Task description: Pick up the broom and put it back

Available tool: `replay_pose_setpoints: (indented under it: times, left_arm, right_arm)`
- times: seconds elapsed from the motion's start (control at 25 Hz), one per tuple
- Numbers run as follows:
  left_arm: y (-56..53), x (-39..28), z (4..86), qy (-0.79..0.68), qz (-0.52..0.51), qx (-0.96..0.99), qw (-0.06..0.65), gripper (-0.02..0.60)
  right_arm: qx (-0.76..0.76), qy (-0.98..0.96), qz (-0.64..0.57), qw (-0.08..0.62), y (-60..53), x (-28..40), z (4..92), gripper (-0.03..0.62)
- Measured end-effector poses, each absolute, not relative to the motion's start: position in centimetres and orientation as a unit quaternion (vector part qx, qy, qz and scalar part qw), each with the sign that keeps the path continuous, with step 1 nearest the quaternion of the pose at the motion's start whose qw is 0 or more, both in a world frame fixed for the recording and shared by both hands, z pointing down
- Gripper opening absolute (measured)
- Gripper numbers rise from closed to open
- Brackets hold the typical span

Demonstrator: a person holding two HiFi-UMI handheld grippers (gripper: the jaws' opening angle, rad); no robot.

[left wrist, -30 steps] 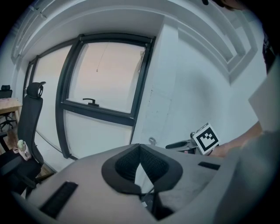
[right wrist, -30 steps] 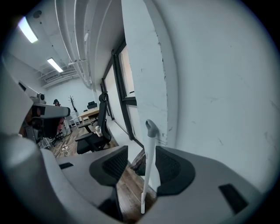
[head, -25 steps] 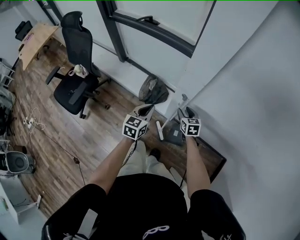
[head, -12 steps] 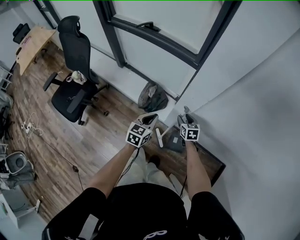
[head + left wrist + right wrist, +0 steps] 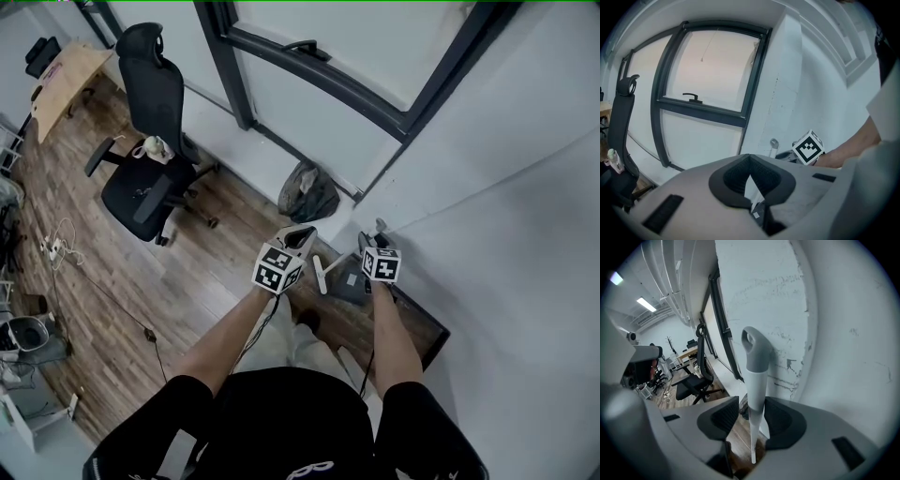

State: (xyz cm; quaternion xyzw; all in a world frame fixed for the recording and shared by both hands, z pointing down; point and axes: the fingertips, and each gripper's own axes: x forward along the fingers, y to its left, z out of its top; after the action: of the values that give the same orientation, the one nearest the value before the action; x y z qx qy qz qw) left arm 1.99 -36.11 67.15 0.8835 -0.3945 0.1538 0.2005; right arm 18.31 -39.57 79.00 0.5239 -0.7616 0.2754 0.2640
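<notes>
The broom stands upright in the corner, a white handle (image 5: pixel 754 394) with a grey looped cap (image 5: pixel 753 350); the cap also shows in the head view (image 5: pixel 380 225) and the left gripper view (image 5: pixel 774 143). My right gripper (image 5: pixel 752 401) has the handle between its jaws; they are closing, with a thin gap still showing at the left pad. In the head view this gripper (image 5: pixel 373 242) is by the wall corner. To its left, my left gripper (image 5: pixel 298 232) (image 5: pixel 749 157) is shut, its pad tips meeting on nothing.
A grey dustpan (image 5: pixel 349 279) with a white handle (image 5: pixel 320 272) stands on the wood floor below my hands. A dark filled bag (image 5: pixel 307 190) sits against the window wall. A black office chair (image 5: pixel 150 173) is at the left. White walls close in on the right.
Both hands have sunk a little and drifted toward the corner wall. The right gripper now sits lower around the broom's handle top.
</notes>
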Motion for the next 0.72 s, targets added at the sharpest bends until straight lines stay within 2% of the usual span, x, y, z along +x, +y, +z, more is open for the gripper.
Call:
replay_pose_setpoints:
  times: [0.08, 0.16, 0.72]
  left_arm:
    - [-36.2, 1.9, 67.2, -0.393, 0.154, 0.884, 0.202, 0.017]
    - [-36.0, 1.8, 67.3, -0.391, 0.155, 0.884, 0.203, 0.017]
    - [-35.0, -0.1, 67.2, -0.403, 0.156, 0.879, 0.202, 0.017]
  right_arm:
    - [0.528, -0.758, 0.274, 0.267, -39.8, 18.4, 79.1, 0.166]
    - [0.533, -0.754, 0.271, 0.271, -40.0, 18.5, 79.1, 0.117]
    - [0.511, -0.774, 0.258, 0.270, -37.7, 16.0, 78.4, 0.114]
